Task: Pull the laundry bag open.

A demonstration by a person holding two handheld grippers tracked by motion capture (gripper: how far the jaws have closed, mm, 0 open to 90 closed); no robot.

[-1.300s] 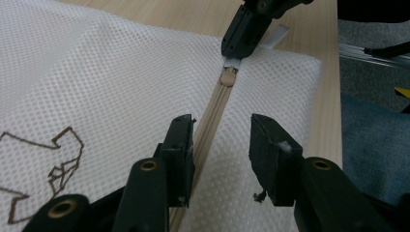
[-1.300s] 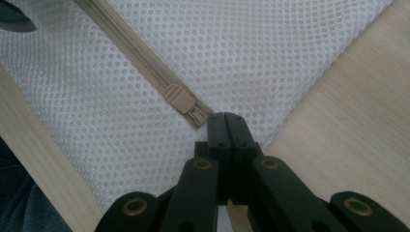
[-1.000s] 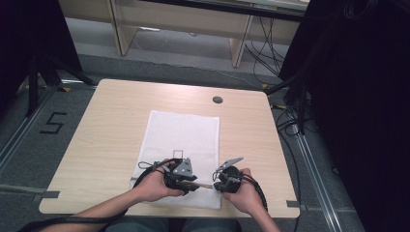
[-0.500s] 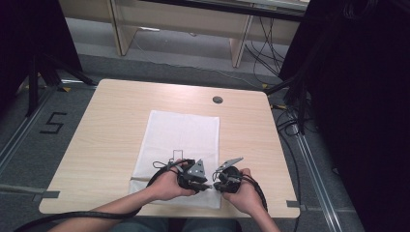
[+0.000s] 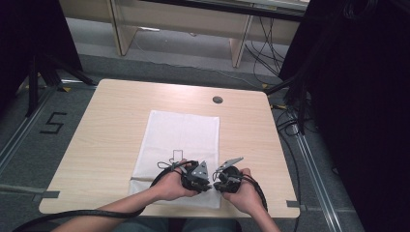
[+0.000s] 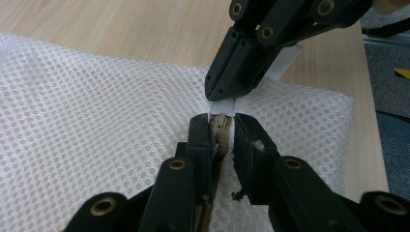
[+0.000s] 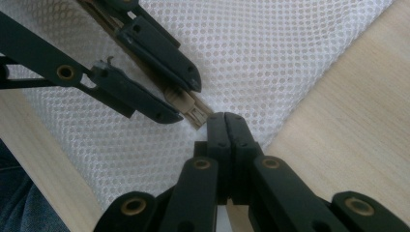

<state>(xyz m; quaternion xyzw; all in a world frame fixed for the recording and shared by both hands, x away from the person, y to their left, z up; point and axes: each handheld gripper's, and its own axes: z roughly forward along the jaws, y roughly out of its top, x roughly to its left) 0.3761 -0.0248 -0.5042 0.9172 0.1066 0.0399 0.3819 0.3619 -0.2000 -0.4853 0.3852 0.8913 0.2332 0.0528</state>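
- A white mesh bag lies flat down the middle of my light wooden table, its near edge almost at the table's near edge.
- Bare wood stays open to the left, right and far side of the bag; a small dark round grommet sits well beyond its far right corner.
- My two hands meet over the bag's near right corner, tips almost touching.
- My left gripper stands narrowly parted, pinching a small tan piece at the bag's edge, with mesh bunched beside it.
- My right gripper has its jaws pressed together on a white tab, which runs from the tan piece and out behind the jaws.
- Its tips sit just beside the tan piece, over mesh near the bag's right edge.
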